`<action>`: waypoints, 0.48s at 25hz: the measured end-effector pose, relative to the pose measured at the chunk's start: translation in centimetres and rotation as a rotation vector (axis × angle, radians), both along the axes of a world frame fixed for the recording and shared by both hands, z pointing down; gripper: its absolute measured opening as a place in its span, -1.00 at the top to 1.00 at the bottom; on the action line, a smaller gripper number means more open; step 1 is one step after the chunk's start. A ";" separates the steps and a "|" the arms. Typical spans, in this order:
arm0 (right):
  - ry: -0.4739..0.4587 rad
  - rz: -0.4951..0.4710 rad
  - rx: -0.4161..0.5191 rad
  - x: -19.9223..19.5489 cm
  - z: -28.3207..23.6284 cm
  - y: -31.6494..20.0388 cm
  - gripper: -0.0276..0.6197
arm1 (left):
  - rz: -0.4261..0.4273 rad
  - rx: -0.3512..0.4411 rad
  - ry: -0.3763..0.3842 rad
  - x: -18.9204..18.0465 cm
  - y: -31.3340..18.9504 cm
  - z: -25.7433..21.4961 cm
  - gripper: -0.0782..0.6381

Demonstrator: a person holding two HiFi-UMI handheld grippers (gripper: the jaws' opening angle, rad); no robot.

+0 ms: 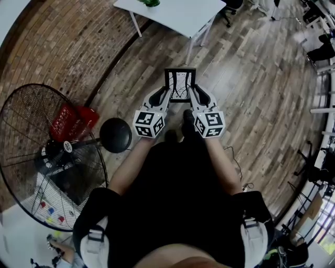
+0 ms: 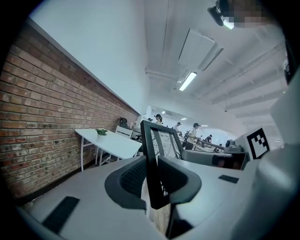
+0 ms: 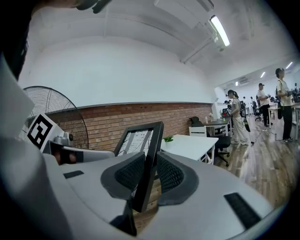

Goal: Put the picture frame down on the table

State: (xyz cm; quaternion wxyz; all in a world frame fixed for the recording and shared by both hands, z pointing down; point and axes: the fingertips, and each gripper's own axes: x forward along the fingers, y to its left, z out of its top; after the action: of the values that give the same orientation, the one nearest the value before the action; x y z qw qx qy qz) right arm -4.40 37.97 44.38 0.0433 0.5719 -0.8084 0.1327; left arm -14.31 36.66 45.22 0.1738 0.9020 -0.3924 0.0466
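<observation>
This is looking like an open-plan office. People are standing among desks far down the room, and tube lights are shining on the white ceiling. A white table carrying a small plant is standing beside the brick wall on a wooden floor, with an office chair waiting near it.

Left gripper: centre of the head view, left of its twin; jaws pressed on the left edge of the picture frame; aimed up-frame, near level
Right gripper: just beside it on the right; jaws pressed on the frame's right edge; same near-level aim
Forearms: bare; both reach up from the lower frame, converging toward centre
Marker cubes: side by side, apart
</observation>
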 end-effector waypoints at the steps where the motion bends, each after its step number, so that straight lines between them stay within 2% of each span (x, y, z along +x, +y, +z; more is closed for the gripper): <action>1: -0.005 -0.005 -0.003 0.0 0.2 0.0 0.67 | -0.001 -0.001 -0.002 0.0 -0.1 0.1 0.54; 12: -0.025 -0.021 -0.015 0.9 0.6 -3.0 0.67 | -0.019 -0.011 -0.018 0.9 -2.7 0.3 0.54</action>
State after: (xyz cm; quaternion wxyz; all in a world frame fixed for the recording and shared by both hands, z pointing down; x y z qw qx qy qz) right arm -3.46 34.95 45.02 0.0389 0.5613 -0.8138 0.1456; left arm -13.46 33.92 45.50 0.1758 0.8967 -0.4025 0.0552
